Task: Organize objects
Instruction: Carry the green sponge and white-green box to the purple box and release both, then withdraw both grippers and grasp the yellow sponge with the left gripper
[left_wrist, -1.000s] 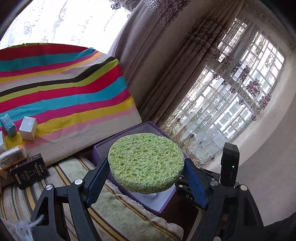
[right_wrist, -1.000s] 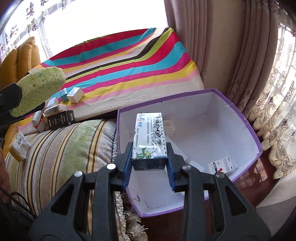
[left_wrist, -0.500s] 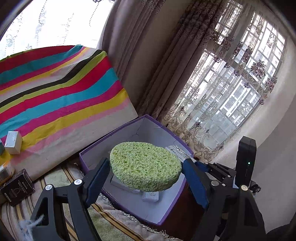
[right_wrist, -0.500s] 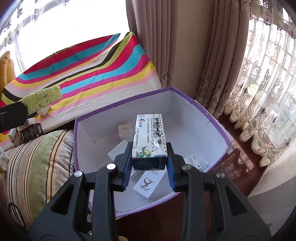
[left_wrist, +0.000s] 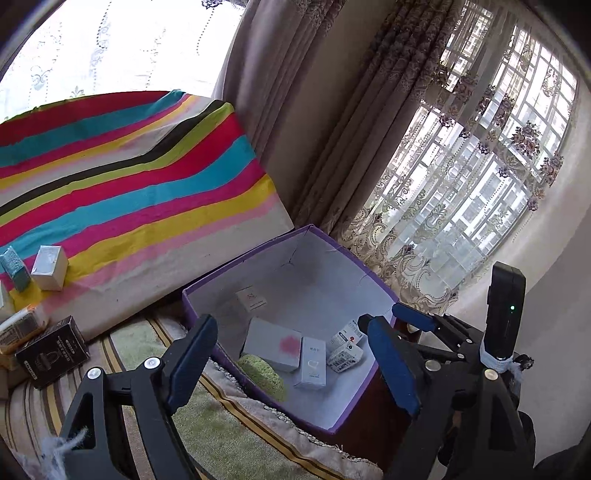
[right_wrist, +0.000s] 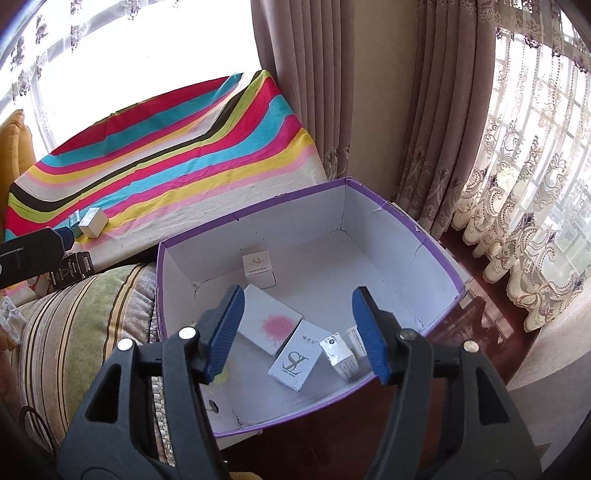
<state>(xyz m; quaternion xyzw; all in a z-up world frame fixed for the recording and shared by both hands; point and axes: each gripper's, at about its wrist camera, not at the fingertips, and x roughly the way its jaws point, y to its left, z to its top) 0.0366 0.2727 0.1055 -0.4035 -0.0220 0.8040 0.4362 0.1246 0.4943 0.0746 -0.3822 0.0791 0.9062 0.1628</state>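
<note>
A purple box with a white inside (left_wrist: 258, 254) (right_wrist: 251, 214) stands below both grippers and holds several small cartons. The round green sponge (left_wrist: 262, 373) lies in its near left corner, against a white carton with a pink blot (right_wrist: 271, 325). My left gripper (left_wrist: 288, 325) hangs open over the box with nothing between its fingers. My right gripper (right_wrist: 298, 295) is opening its jaws, and nothing is between them. The white and green medicine carton (right_wrist: 341, 354) (left_wrist: 345, 356) lies blurred on the box floor, beside a white carton with a monogram (right_wrist: 295, 363).
A striped cloth (left_wrist: 129, 177) slopes up behind the box, with a white carton (left_wrist: 50, 262), a teal carton (left_wrist: 14, 267) and a black carton (left_wrist: 51, 350) at its foot. A green striped cushion (right_wrist: 74, 325) lies left of the box. Curtains (left_wrist: 406, 147) hang behind.
The left gripper has let go of the green sponge, which now lies in the purple box. The right gripper has opened, and the medicine carton has dropped into the box.
</note>
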